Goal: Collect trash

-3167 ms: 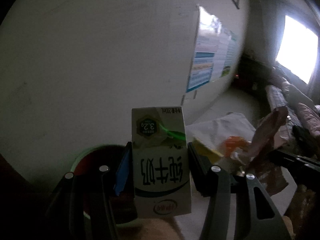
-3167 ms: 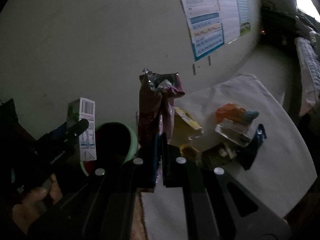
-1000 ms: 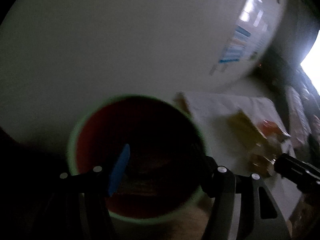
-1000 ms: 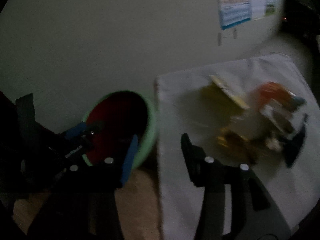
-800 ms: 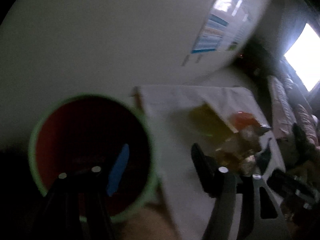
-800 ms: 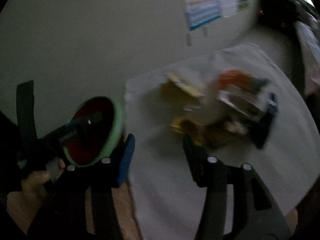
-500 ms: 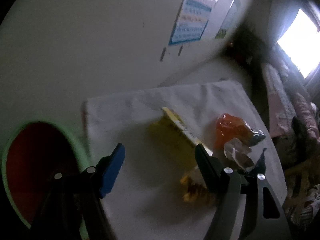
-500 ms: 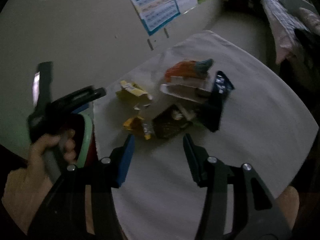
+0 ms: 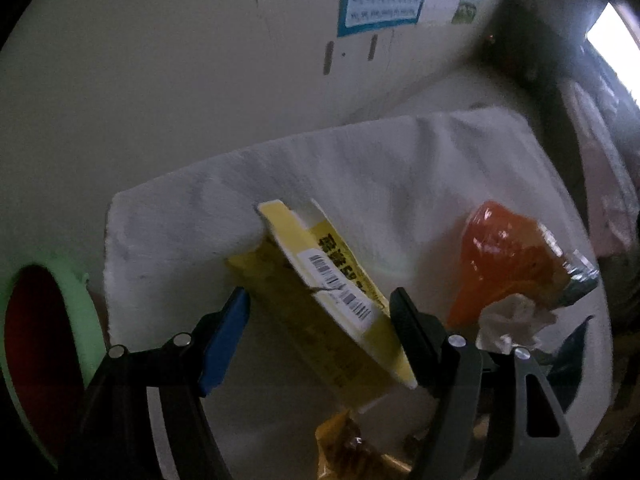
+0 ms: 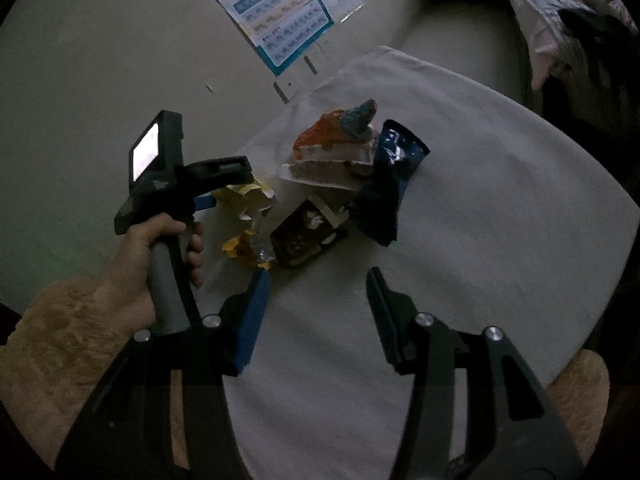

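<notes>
A pile of trash lies on the white-covered table [image 10: 500, 220]. My left gripper [image 9: 318, 300] is open and points down at a flattened yellow carton [image 9: 320, 264], which shows between its fingers; the blue pad [image 9: 224, 336] stands clear of it. An orange wrapper [image 9: 508, 252] and crumpled white paper [image 9: 512, 320] lie to the right, a yellow wrapper [image 9: 348, 448] below. My right gripper [image 10: 317, 276] hangs open and empty over bare cloth, just short of a dark brown packet [image 10: 308, 236] and a dark blue wrapper [image 10: 392, 176]. The green bin [image 9: 80, 308] with its red inside stands at the table's left end.
A person's hand [image 10: 168, 240] in a fuzzy tan sleeve holds the left gripper beside the pile. A poster [image 10: 280, 12] hangs on the wall behind the table. Bedding and clothes [image 10: 560, 12] lie at the far right. The near right of the cloth is bare.
The milk carton and the brown bag that the grippers held are gone from them. Both grippers have swung right from the bin to the trash pile, and the left jaws stand wider.
</notes>
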Demonstrator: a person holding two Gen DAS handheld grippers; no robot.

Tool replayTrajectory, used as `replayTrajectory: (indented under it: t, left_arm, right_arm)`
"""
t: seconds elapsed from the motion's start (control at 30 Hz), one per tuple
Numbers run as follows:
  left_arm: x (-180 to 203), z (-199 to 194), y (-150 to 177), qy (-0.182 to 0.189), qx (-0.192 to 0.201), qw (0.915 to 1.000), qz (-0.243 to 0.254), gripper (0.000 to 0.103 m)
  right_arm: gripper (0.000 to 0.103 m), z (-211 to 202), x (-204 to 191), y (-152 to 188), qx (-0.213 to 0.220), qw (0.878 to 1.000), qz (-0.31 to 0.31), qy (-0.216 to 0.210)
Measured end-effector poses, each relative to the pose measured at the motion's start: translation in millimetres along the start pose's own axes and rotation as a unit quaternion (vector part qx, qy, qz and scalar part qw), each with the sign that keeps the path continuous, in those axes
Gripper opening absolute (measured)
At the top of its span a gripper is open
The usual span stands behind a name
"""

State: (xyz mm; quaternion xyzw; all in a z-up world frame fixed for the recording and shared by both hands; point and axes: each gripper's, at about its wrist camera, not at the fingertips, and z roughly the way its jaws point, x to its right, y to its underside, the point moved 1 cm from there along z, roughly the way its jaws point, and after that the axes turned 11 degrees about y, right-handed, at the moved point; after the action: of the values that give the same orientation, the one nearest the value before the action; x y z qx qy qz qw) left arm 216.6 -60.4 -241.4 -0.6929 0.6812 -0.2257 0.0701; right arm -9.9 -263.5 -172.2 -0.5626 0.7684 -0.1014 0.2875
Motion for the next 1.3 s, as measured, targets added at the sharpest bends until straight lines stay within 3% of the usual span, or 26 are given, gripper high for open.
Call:
replayTrajectory:
  t: [0.13,0.2,0.23,0.3,0.37,0.43,0.53,0.63,0.9,1.3]
  left_arm:
    - [1.1,-2.7,2.3,-0.009,0.004,1.0000,0.002,0.070]
    - [0.0,-24.5,4.1,-0.017,0.050,0.9986,0.002,0.068]
    - [2.9,-42.6,7.0,-0.016,0.086,0.9961,0.015,0.068]
    - [12.5,-67.4,13.3,-0.001,0.119,0.9919,0.044,0.068]
    - [24.0,-91.9,25.3,0.018,0.140,0.9866,0.083,0.070]
    - [30.9,-109.9,38.1,0.031,0.148,0.9835,0.099,0.069]
    - [32.2,-125.5,51.7,0.061,0.142,0.9846,0.081,0.069]
    - [32.3,-136.5,64.4,0.081,0.136,0.9852,0.067,0.070]
    - [36.8,-149.7,87.3,0.081,0.127,0.9857,0.075,0.070]
    - [62.6,-150.6,88.1,0.082,0.116,0.9857,0.091,0.070]
  right_arm:
    - [0.049,3.2,9.4,-0.3,-0.002,1.000,0.004,0.008]
    - [0.057,4.2,18.6,-3.0,0.008,1.000,0.009,0.022]
    - [0.061,4.2,24.2,-4.7,0.023,0.999,0.008,0.040]
    - [0.075,8.3,38.3,-8.4,0.053,0.993,0.006,0.100]
    - [0.075,21.6,54.8,-11.5,0.073,0.987,0.007,0.145]
    - [0.076,45.6,69.7,-17.5,0.066,0.981,0.006,0.182]
    - [0.079,72.9,86.2,-25.9,0.049,0.980,0.042,0.186]
    - [0.086,86.7,88.3,-30.3,0.059,0.977,0.047,0.199]
    - [0.099,112.5,76.0,-36.6,0.068,0.971,-0.017,0.226]
    - [0.100,118.4,70.9,-38.0,0.069,0.968,-0.031,0.241]
